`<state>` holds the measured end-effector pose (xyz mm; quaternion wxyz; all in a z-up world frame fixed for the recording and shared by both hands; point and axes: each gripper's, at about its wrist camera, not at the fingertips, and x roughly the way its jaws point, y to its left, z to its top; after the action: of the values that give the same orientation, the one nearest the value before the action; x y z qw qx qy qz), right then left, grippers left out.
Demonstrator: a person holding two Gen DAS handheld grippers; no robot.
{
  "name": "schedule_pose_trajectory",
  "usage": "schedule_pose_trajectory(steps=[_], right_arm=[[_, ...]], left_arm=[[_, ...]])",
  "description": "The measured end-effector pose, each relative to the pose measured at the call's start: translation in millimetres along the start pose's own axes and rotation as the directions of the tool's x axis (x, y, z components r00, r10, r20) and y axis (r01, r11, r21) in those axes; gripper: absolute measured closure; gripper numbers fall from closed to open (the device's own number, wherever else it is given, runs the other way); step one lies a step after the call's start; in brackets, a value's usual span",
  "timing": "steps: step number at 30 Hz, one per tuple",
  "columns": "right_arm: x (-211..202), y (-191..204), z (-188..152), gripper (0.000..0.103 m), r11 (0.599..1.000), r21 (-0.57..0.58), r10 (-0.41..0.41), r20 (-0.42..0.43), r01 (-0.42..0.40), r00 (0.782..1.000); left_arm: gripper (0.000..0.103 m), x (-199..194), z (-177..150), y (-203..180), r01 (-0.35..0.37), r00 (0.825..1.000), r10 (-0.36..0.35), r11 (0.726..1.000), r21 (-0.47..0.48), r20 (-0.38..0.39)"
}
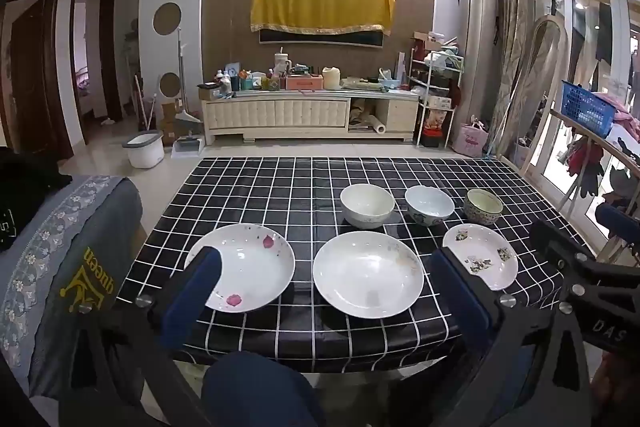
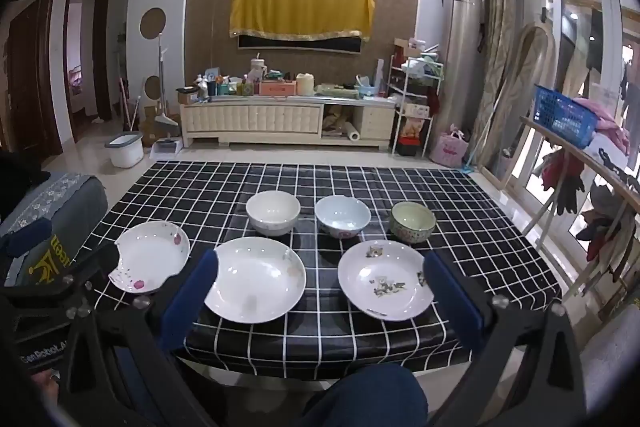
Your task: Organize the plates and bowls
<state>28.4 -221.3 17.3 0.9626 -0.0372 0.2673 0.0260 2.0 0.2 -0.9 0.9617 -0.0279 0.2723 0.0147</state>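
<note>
Both the left gripper (image 1: 324,291) and right gripper (image 2: 320,291), jaws wide apart and empty, hover at the bench's (image 1: 256,187) near edge, where clipping the near-row plates (image 1: 368,273) could push them into the far-row bowls (image 1: 367,205).

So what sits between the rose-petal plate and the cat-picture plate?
The plain white plate, in both wrist views, between rose-petal plate and cat-picture plate.
</note>
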Motion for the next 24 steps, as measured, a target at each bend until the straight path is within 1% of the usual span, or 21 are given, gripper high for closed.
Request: schedule_pose_trajectory(steps=[1, 2, 3, 4, 7, 13, 24], right_arm=[[1.0, -1.1, 0.0, 0.0, 1.0, 0.002, 0.001, -0.002, -0.001, 1.0], [2.5, -2.6, 0.1, 0.0, 1.0, 0.004, 0.005, -0.004, -0.005, 1.0], [4.7, -4.2, 0.2, 0.0, 1.0, 0.007, 0.005, -0.007, -0.005, 1.0], [-1.2, 0.2, -0.2, 0.0, 1.0, -0.007, -0.002, 0.014, 0.002, 1.0], [-3.8, 1.0, -1.3, 0.0, 1.0, -0.008, 0.0, 0.013, 0.0, 1.0], [-2.3, 0.2, 3.4, 0.0, 1.0, -0.007, 0.002, -0.006, -0.002, 1.0], [-2.7, 2.6, -4.4, 0.0, 1.0, -0.009, 0.008, -0.019, -0.008, 1.0]], left_arm=[[0.0, 1.1, 0.2, 0.3, 0.003, 1.0, -0.003, 1.0, 0.001, 0.001], [0.0, -1.8, -0.6, 1.0, 0.001, 1.0, -0.001, 1.0, -0.005, 0.024], [0.0, -1.7, 1.3, -1.2, 0.002, 1.0, -0.002, 1.0, -0.003, 0.027], [0.0, -3.8, 2.1, -2.8, 0.002, 1.0, -0.002, 1.0, 0.0, 0.031], [0.0, -11.5, 3.4, -7.4, 0.005, 0.999, -0.005, 1.0, 0.005, 0.04], [0.0, -9.5, 1.2, 0.1, 0.012, 1.0, -0.012, 1.0, 0.006, 0.024], [0.0, -8.9, 0.2, 1.4, 0.011, 1.0, -0.011, 1.0, -0.003, 0.012]])
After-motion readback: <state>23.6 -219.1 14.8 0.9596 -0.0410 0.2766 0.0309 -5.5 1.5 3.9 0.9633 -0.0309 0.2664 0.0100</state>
